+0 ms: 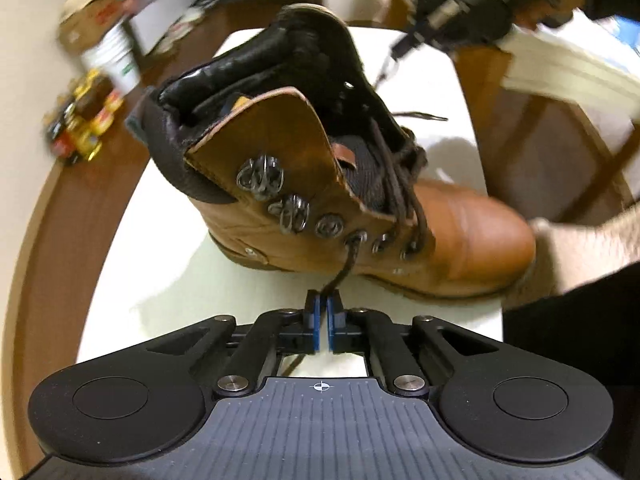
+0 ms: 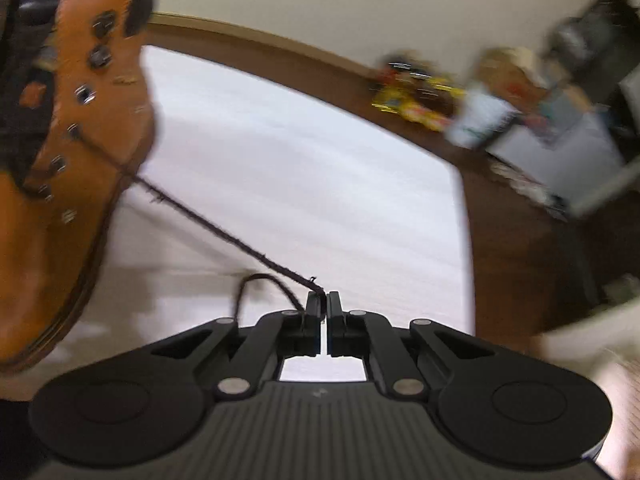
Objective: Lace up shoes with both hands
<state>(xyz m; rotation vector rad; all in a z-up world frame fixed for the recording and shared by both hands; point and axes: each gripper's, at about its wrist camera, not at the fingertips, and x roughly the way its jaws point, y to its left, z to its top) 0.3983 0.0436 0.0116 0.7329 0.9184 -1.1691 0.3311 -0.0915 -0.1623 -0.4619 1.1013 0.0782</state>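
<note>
Tan boot (image 1: 400,232): 1 | lace ends: 2 | left tongs (image 1: 323,300), right tongs (image 2: 322,300): each clenched on 1 lace end

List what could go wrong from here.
1. The boot stands free on the table; the taut lace in the right claw could tip or drag it.
2. The left claw pinches its lace only at the tips; it may slip out.
</note>
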